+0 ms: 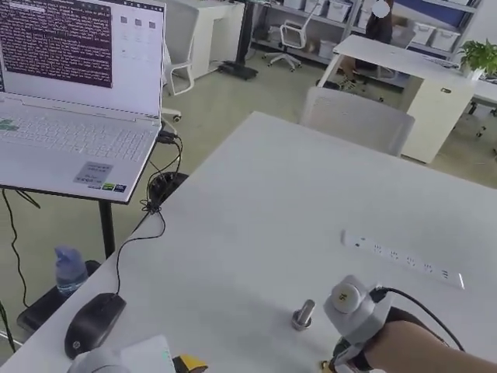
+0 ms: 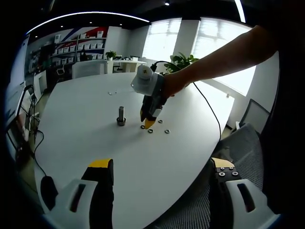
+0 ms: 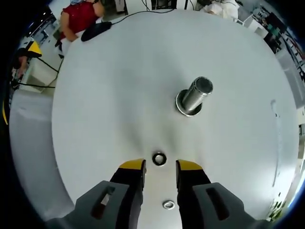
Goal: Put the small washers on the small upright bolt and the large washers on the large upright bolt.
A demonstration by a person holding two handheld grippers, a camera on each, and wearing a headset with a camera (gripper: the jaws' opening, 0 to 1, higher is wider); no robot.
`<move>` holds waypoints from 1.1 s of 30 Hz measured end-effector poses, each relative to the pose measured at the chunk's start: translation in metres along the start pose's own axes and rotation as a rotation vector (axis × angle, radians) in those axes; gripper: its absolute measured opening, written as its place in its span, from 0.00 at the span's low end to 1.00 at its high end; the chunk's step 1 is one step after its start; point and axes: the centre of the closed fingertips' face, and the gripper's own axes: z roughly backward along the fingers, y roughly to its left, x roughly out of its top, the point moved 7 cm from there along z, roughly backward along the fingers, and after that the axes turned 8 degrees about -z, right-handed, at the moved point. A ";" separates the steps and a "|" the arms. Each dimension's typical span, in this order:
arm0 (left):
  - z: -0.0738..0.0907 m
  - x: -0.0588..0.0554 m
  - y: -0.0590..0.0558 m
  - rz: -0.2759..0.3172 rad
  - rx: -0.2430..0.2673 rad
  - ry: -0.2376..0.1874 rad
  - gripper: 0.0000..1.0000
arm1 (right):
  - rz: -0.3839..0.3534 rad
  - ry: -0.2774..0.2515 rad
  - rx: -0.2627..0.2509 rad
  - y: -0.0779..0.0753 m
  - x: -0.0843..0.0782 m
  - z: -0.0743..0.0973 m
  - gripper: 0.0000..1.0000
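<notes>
Right gripper (image 3: 159, 168): jaws slightly parted, pointing down at the white table (image 3: 105, 95); one washer (image 3: 159, 158) lies just ahead of the gap. Upright bolt (image 3: 194, 95) stands nearby. Left gripper (image 2: 162, 188): jaws spread wide, well apart from the bolt

The desk (image 3: 109, 95) is seen as plain white. The upright bolt (image 3: 196, 93) and the washers (image 3: 159, 158) are rendered in bare silver metal. Yellow tips are carried on the grey right tongs (image 3: 160, 168) and on the black left tongs (image 2: 161, 164). A black mouse (image 1: 93, 322) and a white laptop (image 1: 78, 140) with a dark purple window are shown.
</notes>
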 end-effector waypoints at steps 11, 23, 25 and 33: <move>0.000 -0.004 0.001 0.004 -0.003 0.008 0.81 | -0.010 -0.001 -0.015 0.001 0.000 -0.006 0.27; -0.003 -0.002 0.001 0.000 -0.011 0.007 0.80 | -0.013 -0.002 -0.023 0.006 0.001 -0.006 0.22; -0.003 -0.003 0.001 -0.001 -0.011 0.009 0.80 | -0.013 -0.003 -0.023 0.005 0.001 -0.007 0.20; -0.001 -0.006 0.001 0.004 -0.007 0.018 0.79 | 0.038 0.008 -0.028 0.005 0.001 -0.007 0.14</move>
